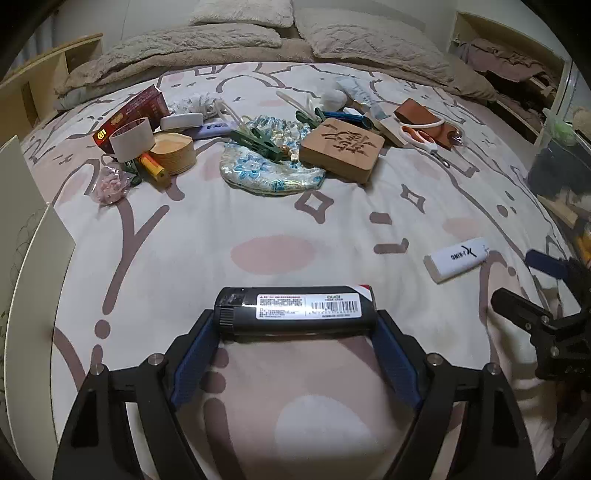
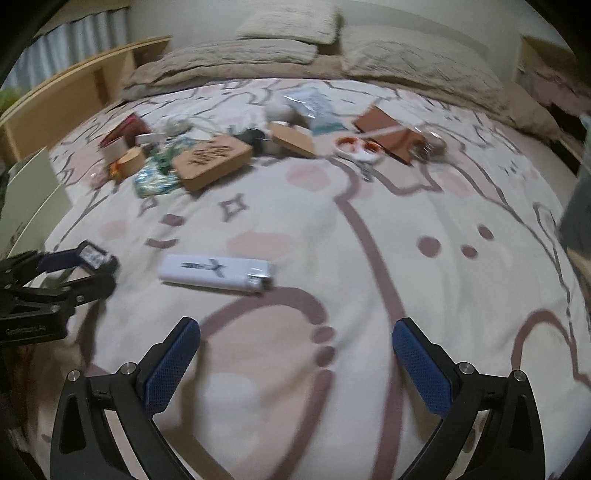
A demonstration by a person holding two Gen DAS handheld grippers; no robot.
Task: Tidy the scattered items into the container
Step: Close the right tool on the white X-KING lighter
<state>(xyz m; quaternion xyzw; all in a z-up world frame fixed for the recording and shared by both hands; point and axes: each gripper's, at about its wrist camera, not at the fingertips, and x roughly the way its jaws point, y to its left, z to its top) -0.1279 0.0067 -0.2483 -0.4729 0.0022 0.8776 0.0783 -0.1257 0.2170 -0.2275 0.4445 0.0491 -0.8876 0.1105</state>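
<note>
Left wrist view. Left gripper (image 1: pixel 295 332) closed across the ends of a black lighter (image 1: pixel 295 309), blue pads (image 1: pixel 194 363) touching both ends; lighter held crosswise just above the bedsheet (image 1: pixel 258 206). White lighter (image 1: pixel 458 256) lying flat to the right, apart from the black one and near the right gripper (image 1: pixel 532 291), seen at the right edge. Broad bare stretch of sheet between the held lighter and the clutter farther up the bed. Clutter in a band: carved wooden block (image 1: pixel 341 149) partly resting on a floral pouch (image 1: pixel 269 168), green clothes peg (image 1: pixel 258 142) on the pouch, round wooden box (image 1: pixel 173 153) touching a paper cup (image 1: pixel 131 138), red-and-yellow battery (image 1: pixel 151 166) beside it, orange-handled scissors (image 1: pixel 419 134) on the right. Cream box wall (image 1: pixel 33 288) along the left edge. Dark bin (image 1: pixel 557 170) at the right edge.

Right wrist view, blurred. Right gripper (image 2: pixel 295 354) spread wide, nothing between the pads, above bare sheet. White lighter (image 2: pixel 216 275) ahead and left, flat, free on all sides. Left gripper (image 2: pixel 99 266) at the left edge with the black lighter's end (image 2: pixel 92 255) showing. Cream box wall (image 2: pixel 33 192) beyond it. Clutter well apart, toward the pillows (image 2: pixel 295 26).
</note>
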